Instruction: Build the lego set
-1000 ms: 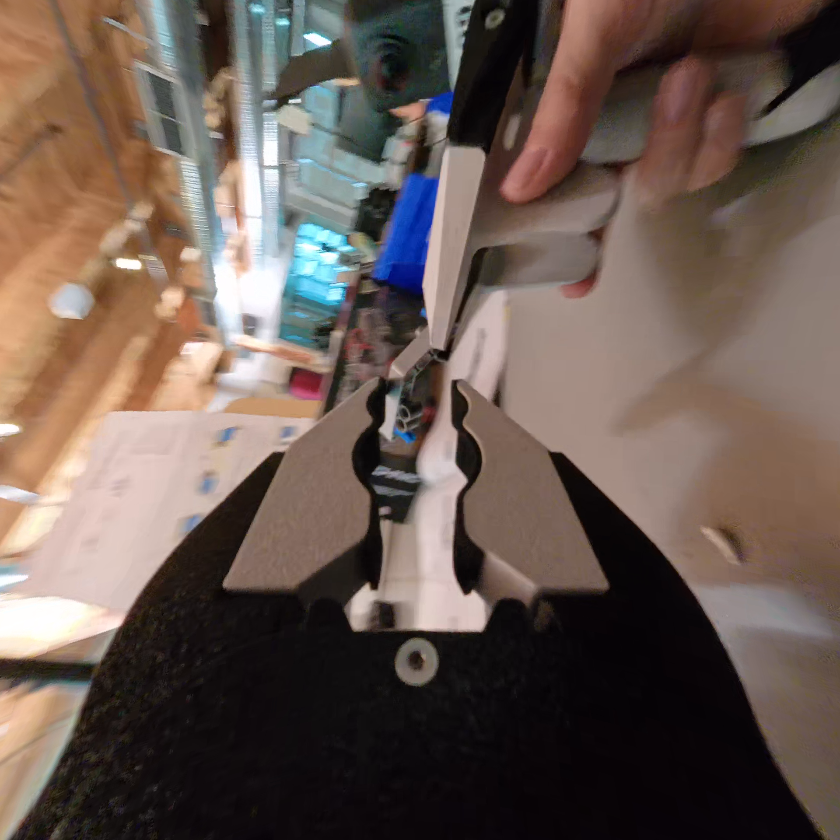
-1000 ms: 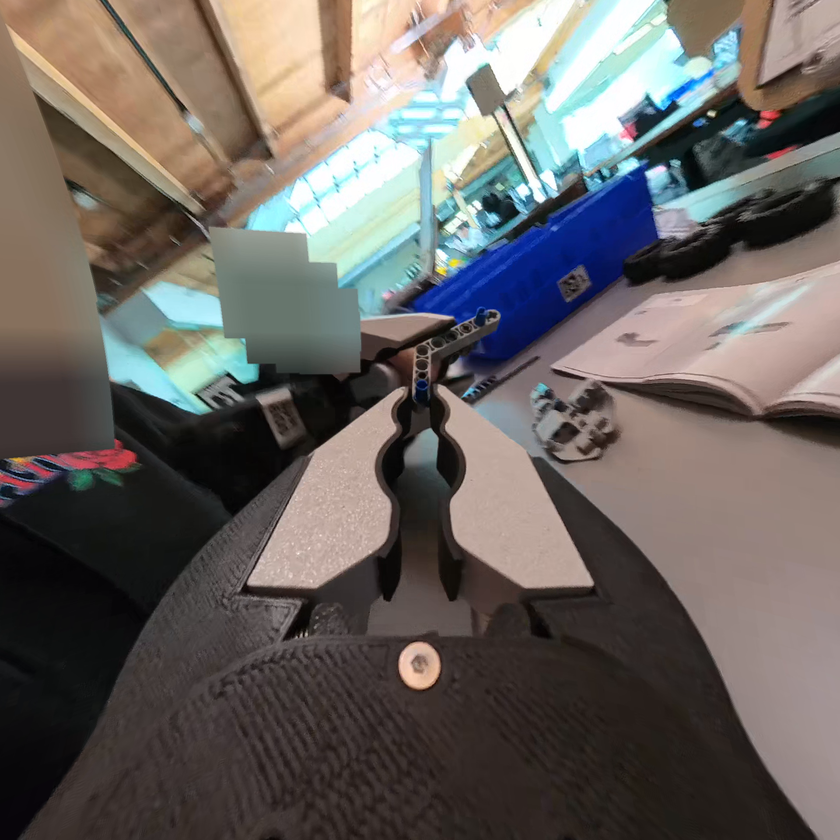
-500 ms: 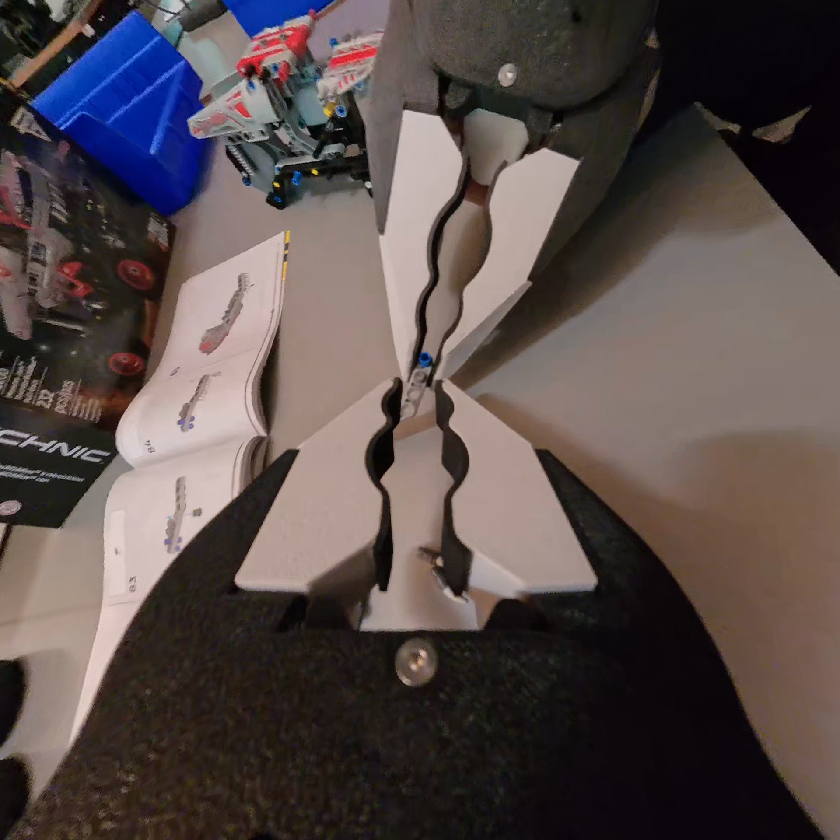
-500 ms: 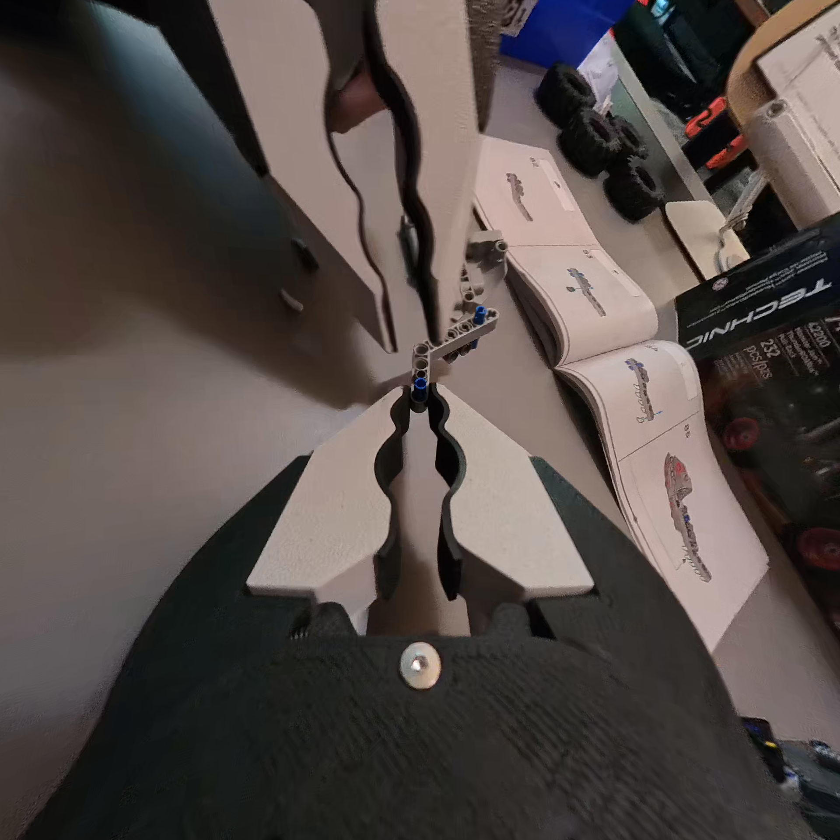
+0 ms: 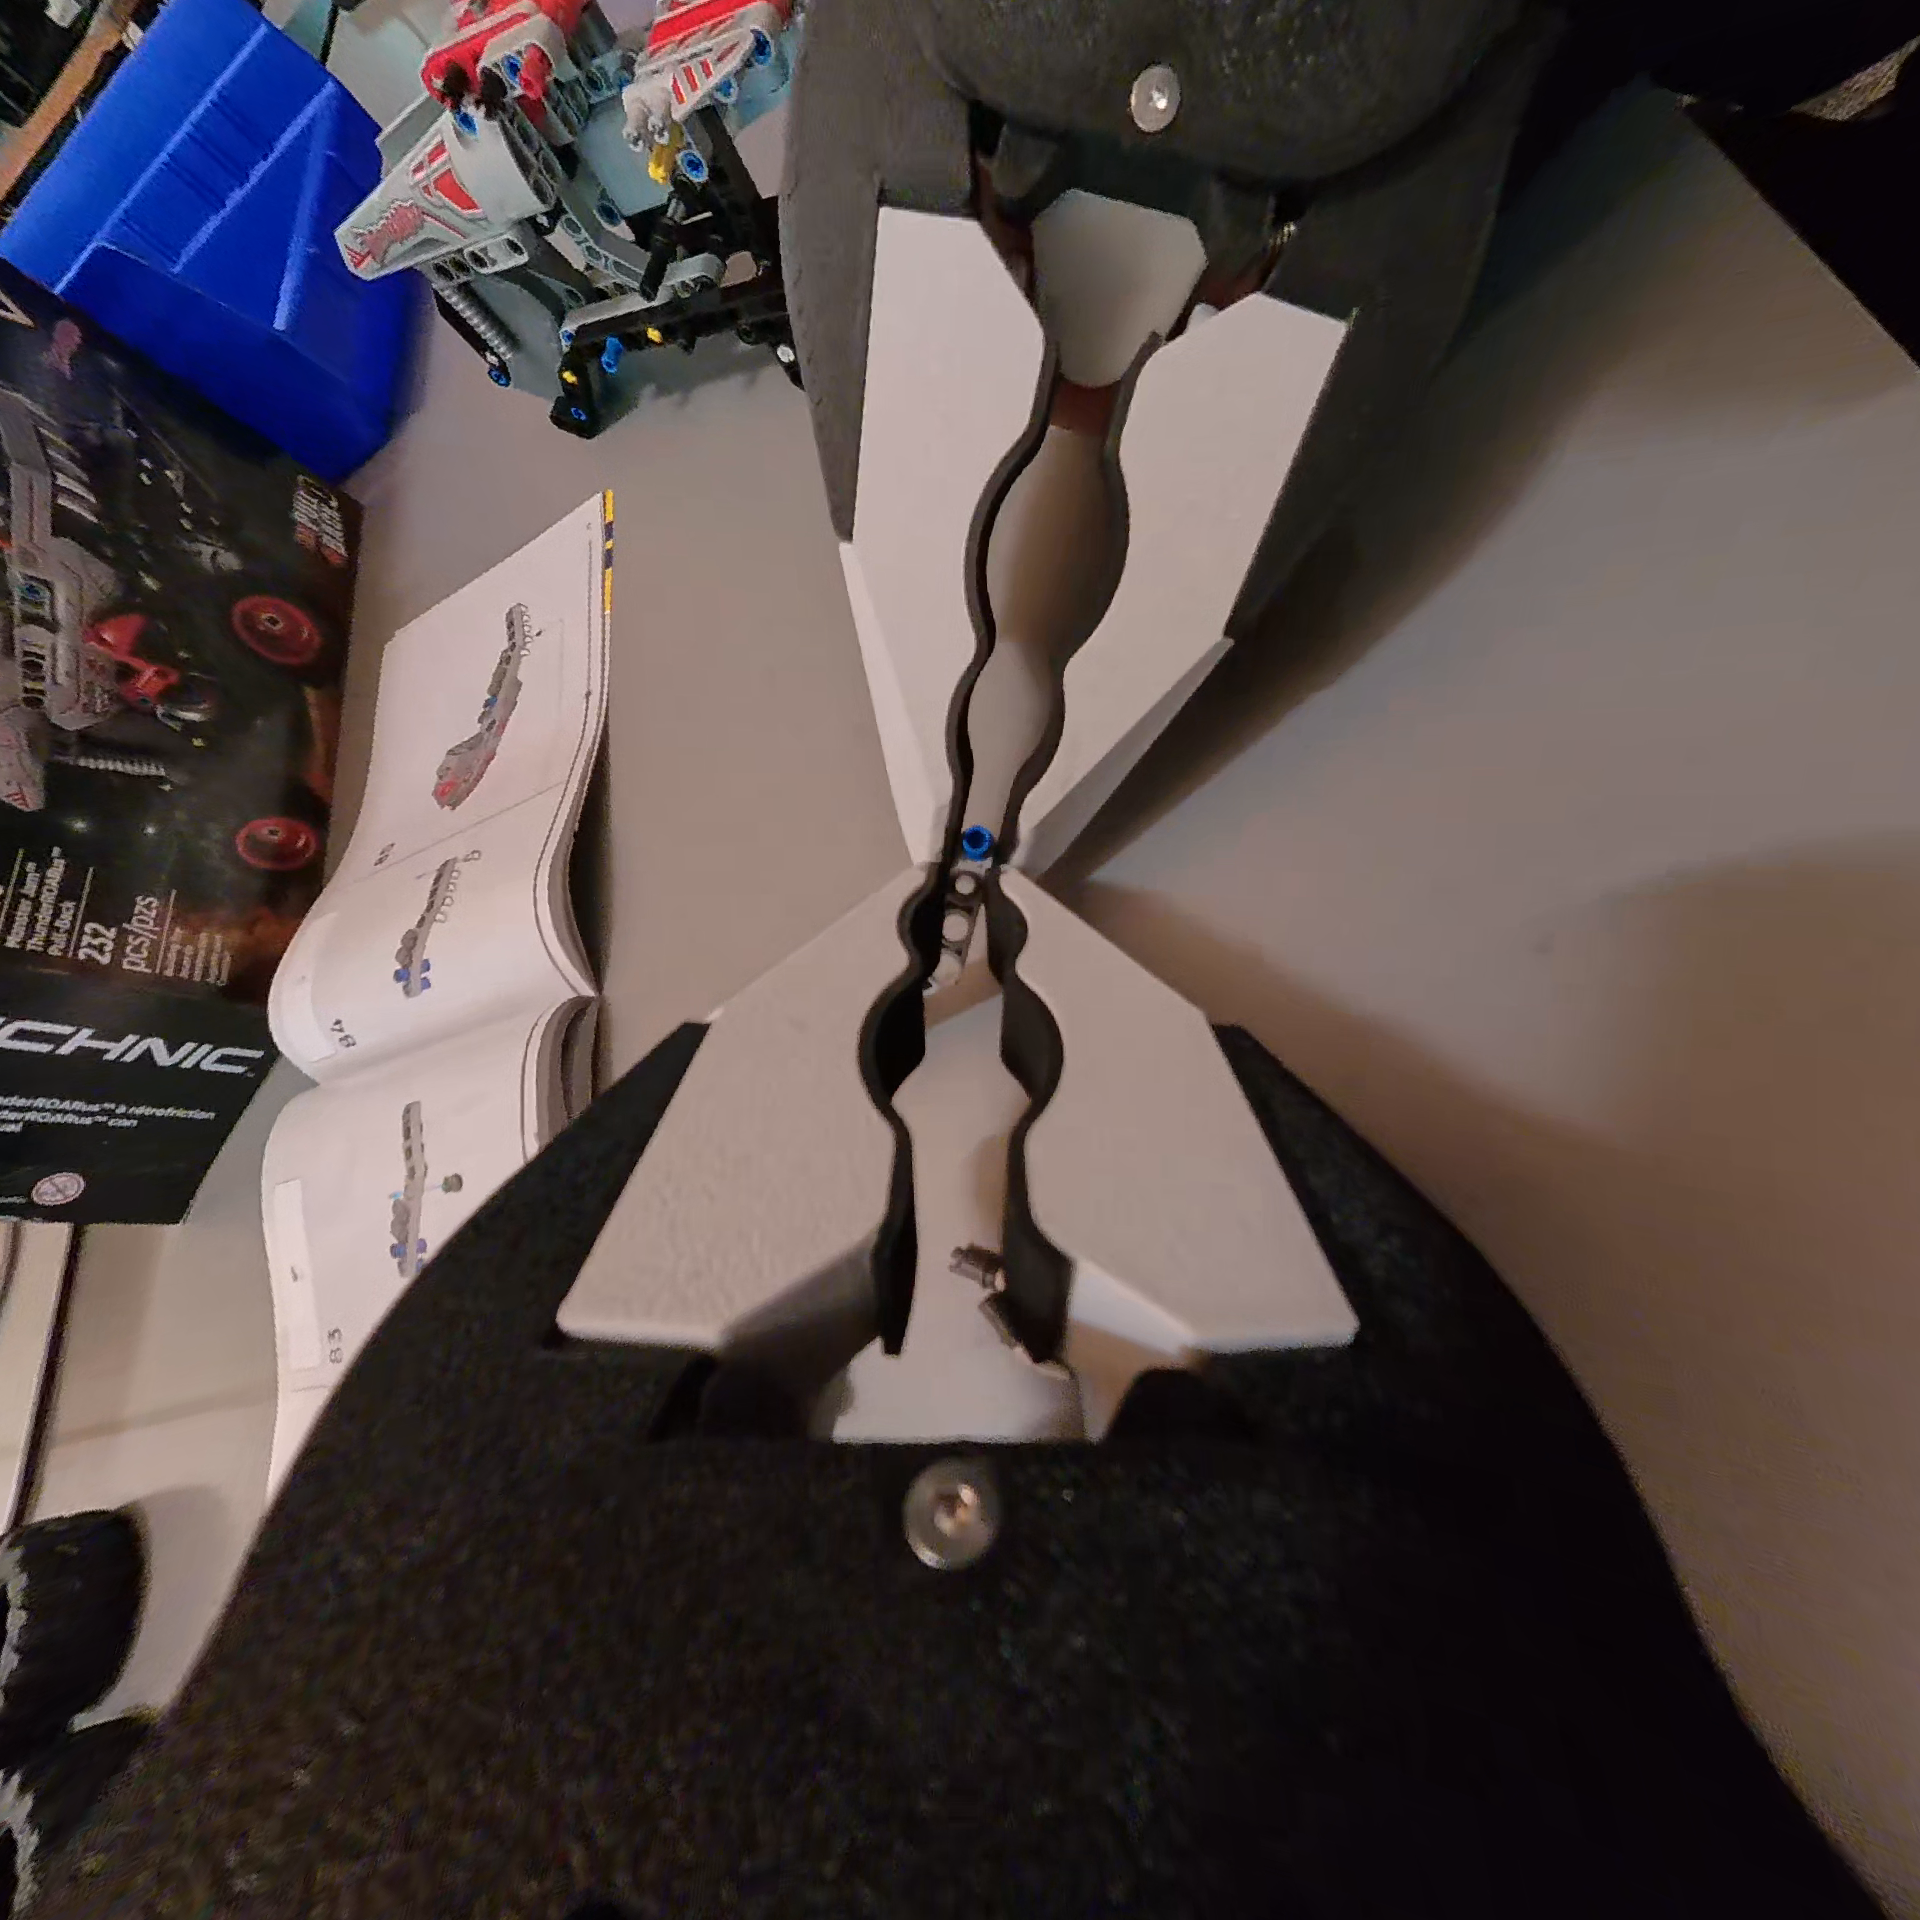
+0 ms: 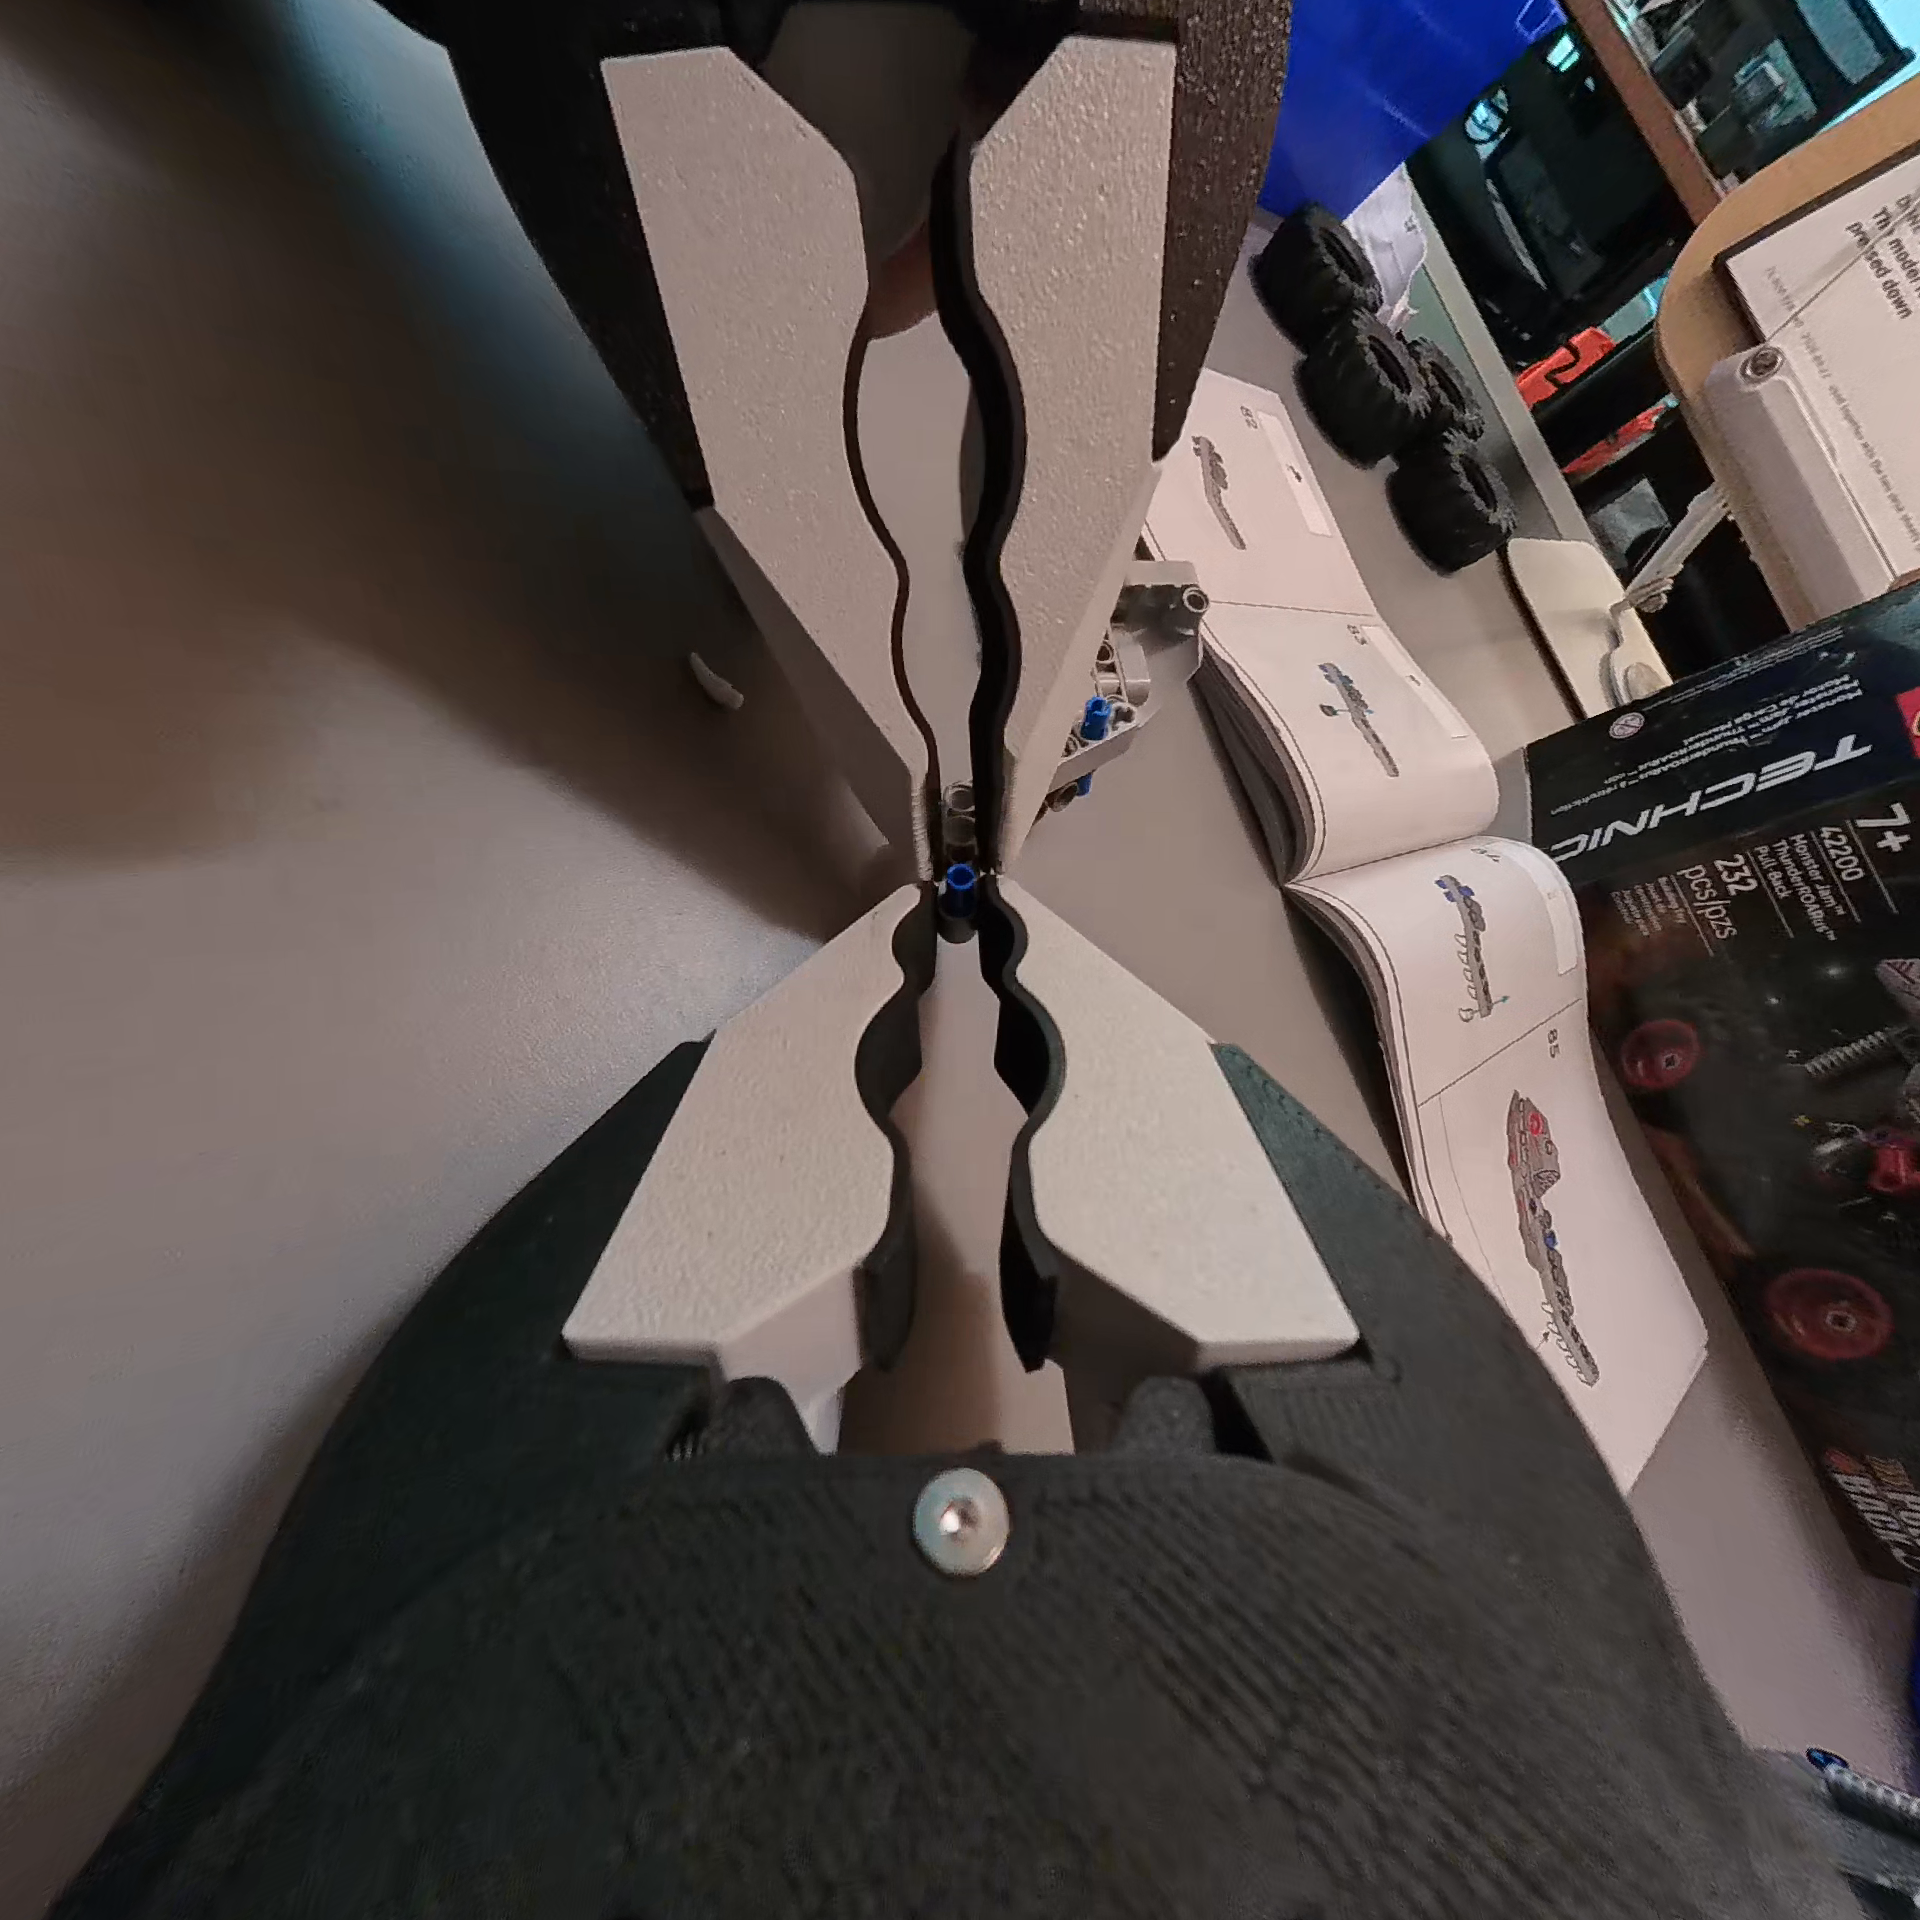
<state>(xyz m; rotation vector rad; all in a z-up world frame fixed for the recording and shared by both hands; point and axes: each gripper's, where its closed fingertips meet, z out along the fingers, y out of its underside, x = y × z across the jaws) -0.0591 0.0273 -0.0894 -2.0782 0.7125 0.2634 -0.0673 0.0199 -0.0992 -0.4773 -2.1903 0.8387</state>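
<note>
- My left gripper (image 5: 961, 914) is clamped on a grey holed beam (image 5: 961, 920), tips pinched around it above the counter (image 5: 1558, 727).
- My right gripper (image 6: 961, 904) meets it tip to tip, and its fingers are closed on a blue pin (image 6: 958, 891) at the beam's end.
- In the left wrist view that pin shows just past my tips, between the other gripper's fingers.
- An open instruction booklet (image 5: 468, 831) lies flat on the counter beside the grippers, and the dark set box (image 5: 135, 779) touches its far edge.
- The part-built red and grey model (image 5: 582, 187) sits farther off, next to a blue bin (image 5: 197, 260).
- Black tyres (image 6: 1392, 384) are piled beyond the booklet, and a small grey sub-assembly (image 6: 1132, 665) lies beside its pages.
</note>
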